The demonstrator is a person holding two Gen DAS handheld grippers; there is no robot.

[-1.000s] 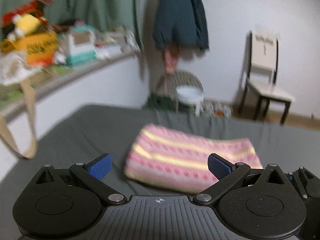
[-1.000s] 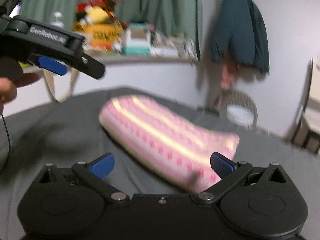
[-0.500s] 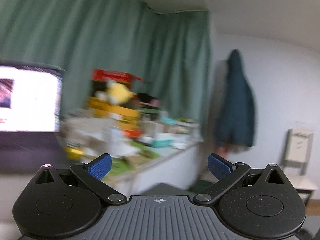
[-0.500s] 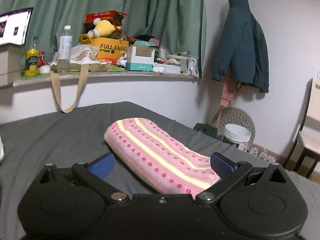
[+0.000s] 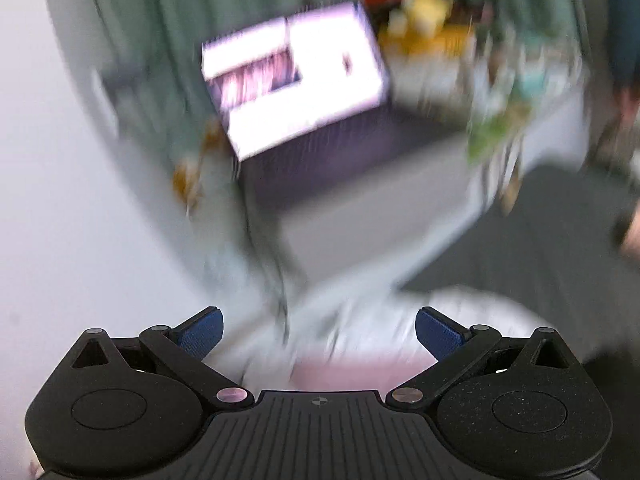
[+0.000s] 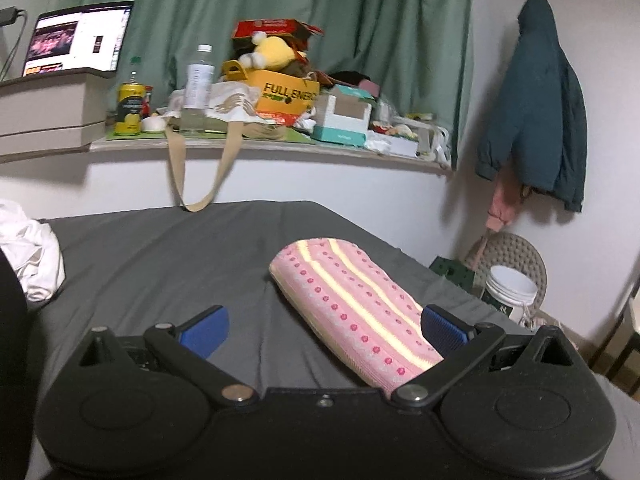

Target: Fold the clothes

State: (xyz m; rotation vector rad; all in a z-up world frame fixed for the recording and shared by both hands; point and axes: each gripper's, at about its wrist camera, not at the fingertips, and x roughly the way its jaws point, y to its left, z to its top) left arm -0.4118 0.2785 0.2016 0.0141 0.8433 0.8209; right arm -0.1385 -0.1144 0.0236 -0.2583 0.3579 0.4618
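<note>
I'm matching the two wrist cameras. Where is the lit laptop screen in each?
Left wrist: laptop screen, upper centre, tilted and blurred.
Right wrist: laptop screen, upper left, sharp.
Shared landmark: the yellow plush toy, right of the screen in both.

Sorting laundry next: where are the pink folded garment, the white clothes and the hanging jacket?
pink folded garment (image 6: 352, 304), right wrist view, middle of its striped top.
white clothes (image 6: 30, 264), right wrist view, crumpled centre.
hanging jacket (image 6: 538, 120), right wrist view, back panel.
</note>
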